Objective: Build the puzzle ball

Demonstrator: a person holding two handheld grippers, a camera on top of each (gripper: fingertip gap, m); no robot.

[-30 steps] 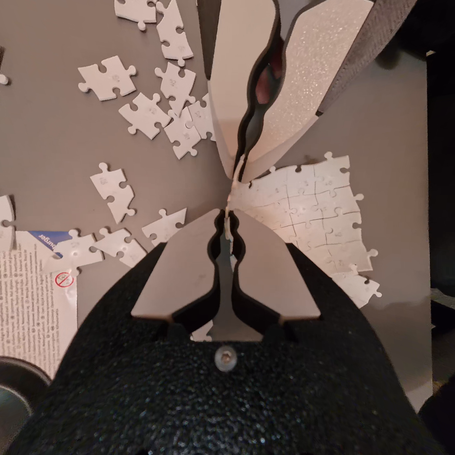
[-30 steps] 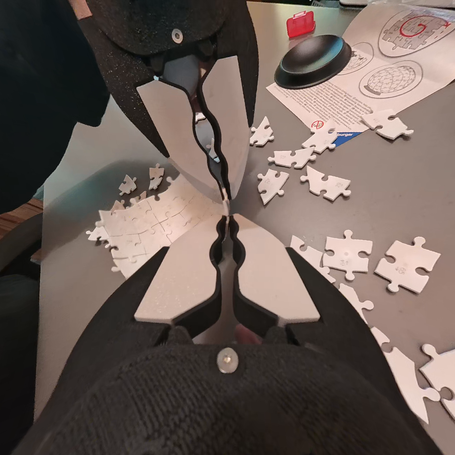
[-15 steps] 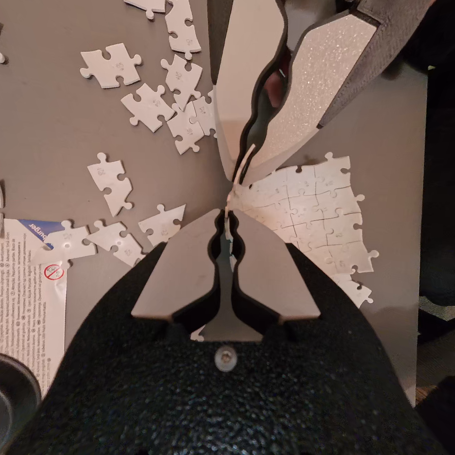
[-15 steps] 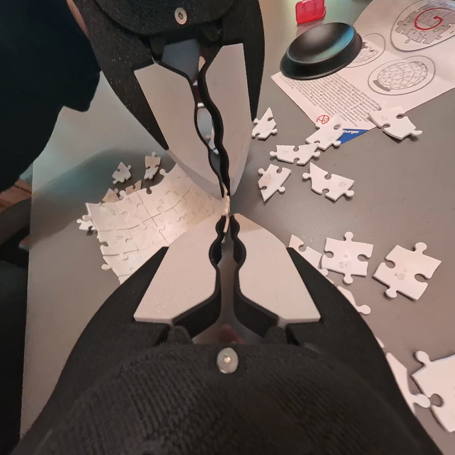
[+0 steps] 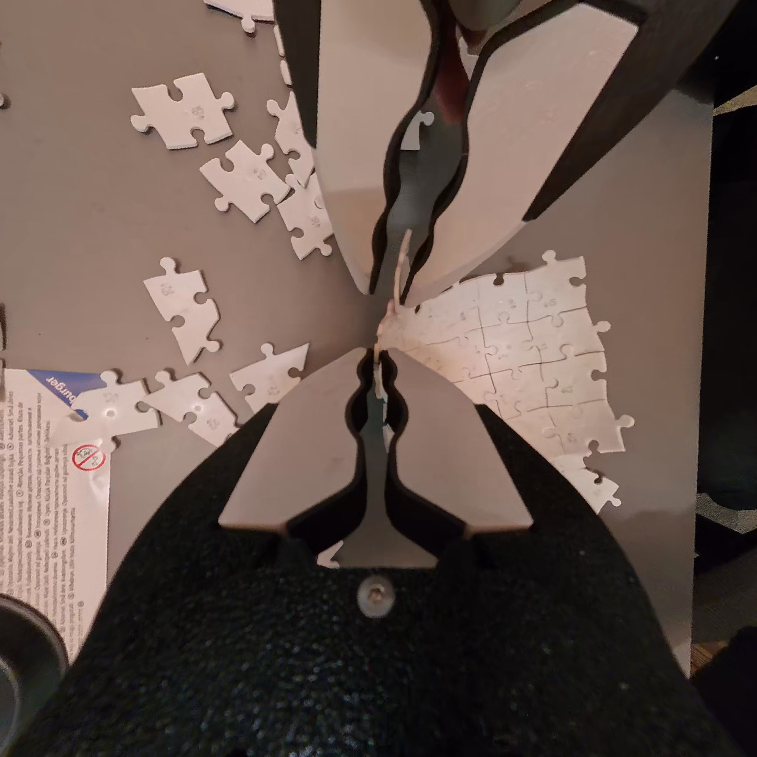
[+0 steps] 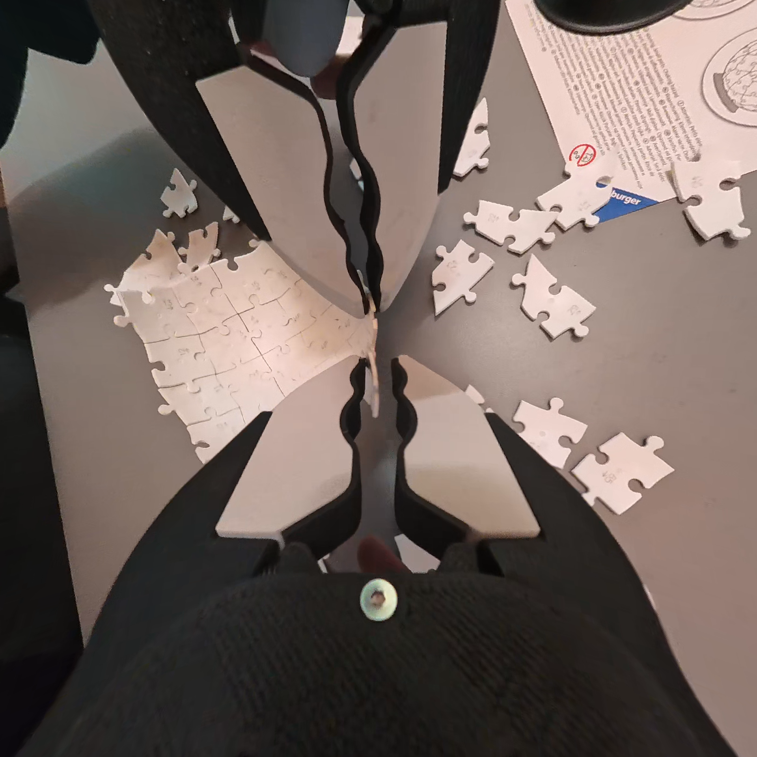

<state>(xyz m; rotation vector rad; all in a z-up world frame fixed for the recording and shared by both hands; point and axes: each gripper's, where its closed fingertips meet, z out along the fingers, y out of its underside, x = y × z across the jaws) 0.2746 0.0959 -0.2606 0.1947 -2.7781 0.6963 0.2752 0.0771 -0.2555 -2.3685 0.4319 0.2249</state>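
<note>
In the left wrist view, over a grey table (image 5: 102,254): left gripper (image 5: 377,353) tips pinched tight on the raised edge of the joined puzzle sheet (image 5: 532,360), white, pads pressing both faces of it. Sheet fanning out to the right of the tips, far part lying on the tabletop. Right gripper (image 5: 389,288) coming in from the top, tip to tip w/ the left one, fingers spread a little; thin white edge of the sheet standing between them, close against one pad, clear gap on the other side. Loose puzzle pieces (image 5: 184,110) scattered upper left & mid left, well apart from the sheet. Printed leaflet (image 5: 49,512) at the left edge, a couple of pieces overlapping its corner. Dark round object (image 5: 24,672) bottom left, partly cut off.

In the right wrist view, same spot from the opposite side: right gripper (image 6: 377,362) fingers apart, sheet edge (image 6: 372,385) lying against the left pad (image 6: 357,381), daylight between it & the right pad, so not clamped. Left gripper (image 6: 370,305) opposite, closed on the sheet's upper edge. Joined puzzle sheet (image 6: 229,336) curving away to the left. Loose pieces (image 6: 553,299) strewn to the right, more lower right. Leaflet (image 6: 614,90) top right, a dark round object (image 6: 594,12) sitting on it at the frame edge.
</note>
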